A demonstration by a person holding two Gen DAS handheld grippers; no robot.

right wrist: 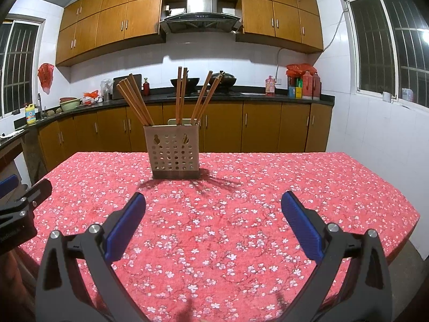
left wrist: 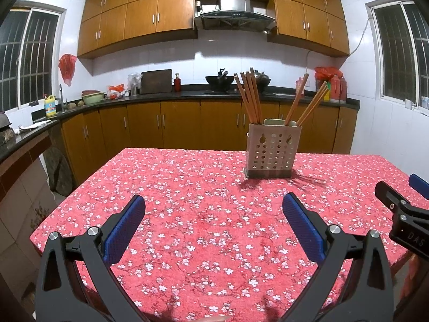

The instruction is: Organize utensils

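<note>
A beige perforated utensil holder [left wrist: 272, 149] [right wrist: 173, 150] stands upright on the red floral tablecloth [left wrist: 203, 214] [right wrist: 241, 187] toward the table's far side. Several brown wooden chopsticks [left wrist: 250, 96] [right wrist: 181, 95] lean in it in three bunches. My left gripper [left wrist: 214, 206] hovers open over the cloth, short of the holder, nothing between its blue pads. My right gripper [right wrist: 213, 204] is likewise open and empty, with the holder ahead and slightly left. Each gripper's black body shows at the edge of the other's view.
Behind the table runs a dark kitchen counter [left wrist: 161, 98] with a wok [right wrist: 185, 81], bottles [right wrist: 308, 84] and bowls [left wrist: 92, 96]. Wooden cabinets line the wall above and below. The table's right edge [right wrist: 396, 187] drops off beside a white tiled wall.
</note>
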